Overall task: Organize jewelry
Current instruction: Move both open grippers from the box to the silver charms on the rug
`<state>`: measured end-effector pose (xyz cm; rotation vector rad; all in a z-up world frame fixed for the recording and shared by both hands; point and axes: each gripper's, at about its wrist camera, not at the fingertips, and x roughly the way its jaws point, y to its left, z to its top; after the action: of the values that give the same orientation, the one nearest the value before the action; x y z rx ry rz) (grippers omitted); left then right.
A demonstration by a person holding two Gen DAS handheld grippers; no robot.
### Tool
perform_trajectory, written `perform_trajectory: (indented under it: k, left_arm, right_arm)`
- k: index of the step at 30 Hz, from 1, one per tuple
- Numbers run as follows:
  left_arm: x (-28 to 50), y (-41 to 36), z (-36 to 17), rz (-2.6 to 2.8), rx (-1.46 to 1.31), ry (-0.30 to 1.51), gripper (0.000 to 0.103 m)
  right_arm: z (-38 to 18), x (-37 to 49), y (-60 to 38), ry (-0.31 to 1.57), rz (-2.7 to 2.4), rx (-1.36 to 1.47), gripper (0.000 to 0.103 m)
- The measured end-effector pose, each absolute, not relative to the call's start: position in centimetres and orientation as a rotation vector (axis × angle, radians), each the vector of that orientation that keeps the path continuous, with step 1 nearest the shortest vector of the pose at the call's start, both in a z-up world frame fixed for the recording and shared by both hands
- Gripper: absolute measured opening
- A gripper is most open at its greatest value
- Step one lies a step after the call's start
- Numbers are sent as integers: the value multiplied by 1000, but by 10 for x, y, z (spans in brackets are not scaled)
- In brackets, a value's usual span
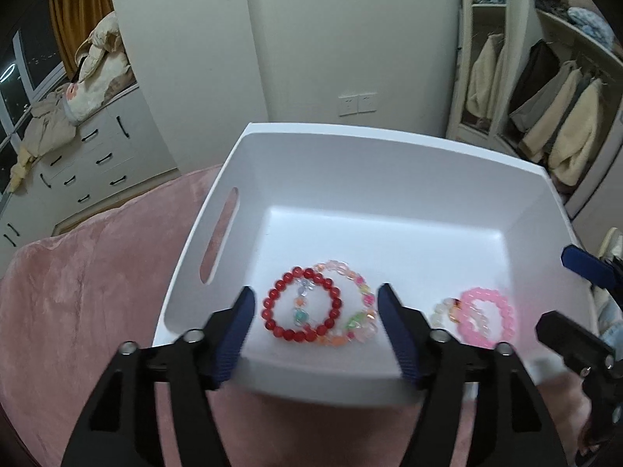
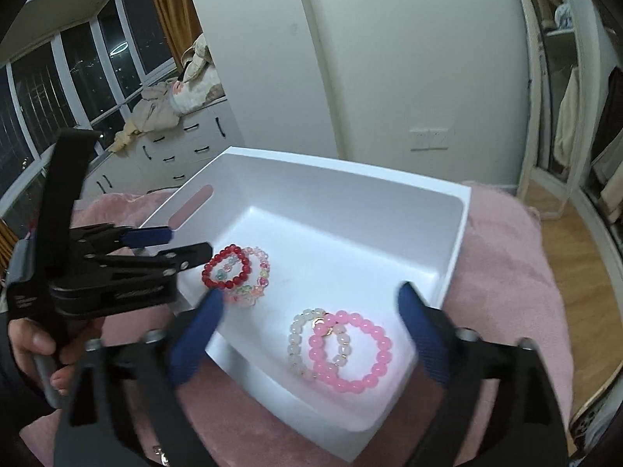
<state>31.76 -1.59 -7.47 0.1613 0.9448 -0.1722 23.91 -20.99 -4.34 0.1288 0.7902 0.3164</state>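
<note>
Four bracelets are held in the bin (image 2: 447,241), which rests on a blanket (image 2: 506,272): two overlapped at left (image 2: 233,272), two overlapped at right (image 2: 342,350).

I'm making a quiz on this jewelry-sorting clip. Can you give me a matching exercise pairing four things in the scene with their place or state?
Column 1
1. red bead bracelet
2. pink bead bracelet
3. white bin
4. left gripper

Column 2
A. open, holding nothing
B. rests on a pink plush blanket
C. overlaps a multicolored bead bracelet
D. overlaps a milky white bead bracelet

Pairs: 1-C, 2-D, 3-B, 4-A
</note>
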Motion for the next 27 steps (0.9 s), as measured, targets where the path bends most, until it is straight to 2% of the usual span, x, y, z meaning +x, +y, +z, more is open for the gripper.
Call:
perform_trajectory:
  k: [4, 6, 11, 14, 27]
  left_arm:
    - [293, -13, -63, -194, 168, 910, 77]
    - [278, -8, -56, -210, 155, 900, 84]
    - [243, 7, -48, -232, 125, 889, 86]
    - [222, 15, -50, -248, 114, 895, 92]
    - [123, 7, -98, -318, 208, 937, 93]
  right_arm:
    - [-37, 225, -215, 735, 307, 131, 98]
    - [-31, 216, -217, 685, 316, 135, 98]
    - [-19, 192, -224, 608, 309, 134, 98]
    - [-17, 179, -226, 597, 309, 141, 98]
    - [-29, 123, -210, 675, 425, 5, 98]
